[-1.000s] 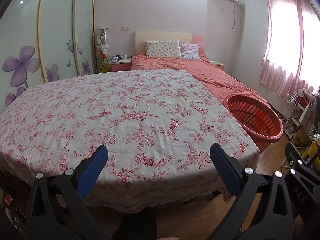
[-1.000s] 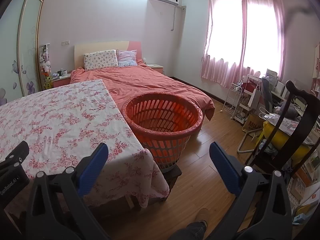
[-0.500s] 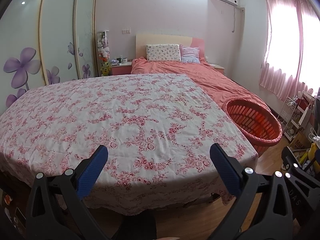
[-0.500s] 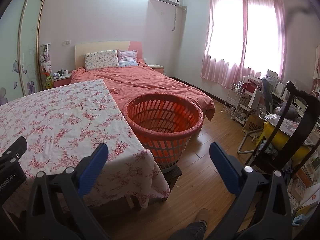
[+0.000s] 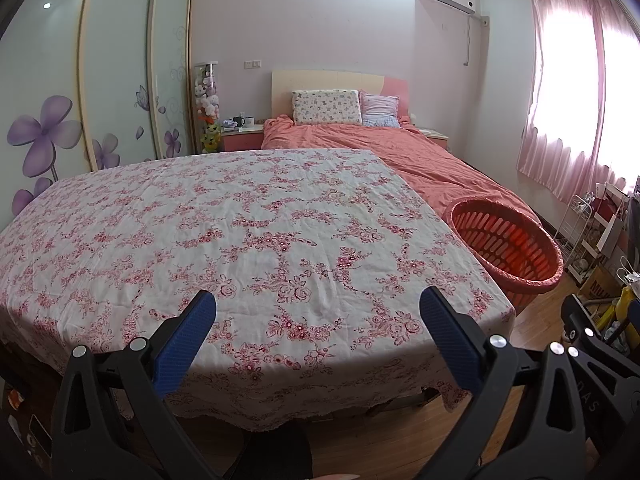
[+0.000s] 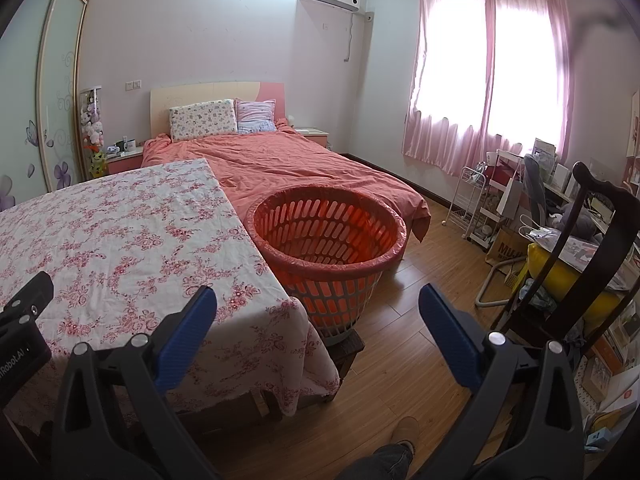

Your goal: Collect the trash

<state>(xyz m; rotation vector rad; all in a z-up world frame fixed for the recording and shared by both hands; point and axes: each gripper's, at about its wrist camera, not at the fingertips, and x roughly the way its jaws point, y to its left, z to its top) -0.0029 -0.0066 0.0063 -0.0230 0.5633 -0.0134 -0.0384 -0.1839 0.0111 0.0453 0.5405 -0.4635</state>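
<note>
Left wrist view: the left claw (image 5: 318,320), black with blue pads, gapes wide and empty above the near edge of the bench under a white cloth with red flowers (image 5: 248,232); "DAS" shows on the other tool at the right edge. Right wrist view: "Robot.AI" reads on the black tool at the left. The right claw (image 6: 318,322) gapes wide, holding nothing. Between its fingers, an upright round orange slatted plastic basket (image 6: 326,240) with a pink liner stands just beside the bench's corner, mouth upward. A box farther right reads "MU".
</note>
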